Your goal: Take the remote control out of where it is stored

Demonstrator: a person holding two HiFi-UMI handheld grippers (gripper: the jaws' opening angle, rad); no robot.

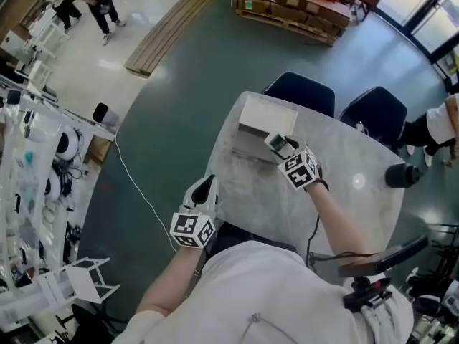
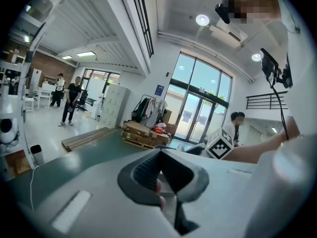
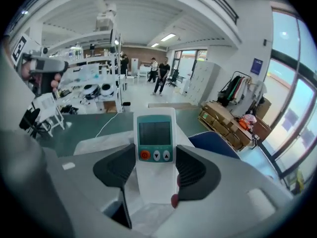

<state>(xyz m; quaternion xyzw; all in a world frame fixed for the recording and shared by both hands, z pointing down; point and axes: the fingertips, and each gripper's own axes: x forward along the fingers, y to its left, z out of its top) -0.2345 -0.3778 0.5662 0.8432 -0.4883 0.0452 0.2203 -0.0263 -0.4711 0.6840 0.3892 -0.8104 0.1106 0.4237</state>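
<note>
A white remote control (image 3: 155, 150) with a teal face, a small screen and an orange button stands between the jaws of my right gripper (image 3: 156, 157), which is shut on its sides. In the head view the same remote control (image 1: 276, 141) is held by the right gripper (image 1: 285, 149) just above the grey table (image 1: 344, 192), at the front right corner of a pale box (image 1: 262, 124). My left gripper (image 1: 204, 189) hangs at the table's near left edge, away from the box. Its jaws (image 2: 163, 175) are together with nothing between them.
Two dark blue chairs (image 1: 301, 92) (image 1: 374, 113) stand behind the table. A black round object (image 1: 403, 175) sits at the table's right edge, with a person (image 1: 439, 129) beyond it. Racks of equipment (image 1: 36, 156) fill the left side. A white cable (image 1: 136, 185) runs across the green floor.
</note>
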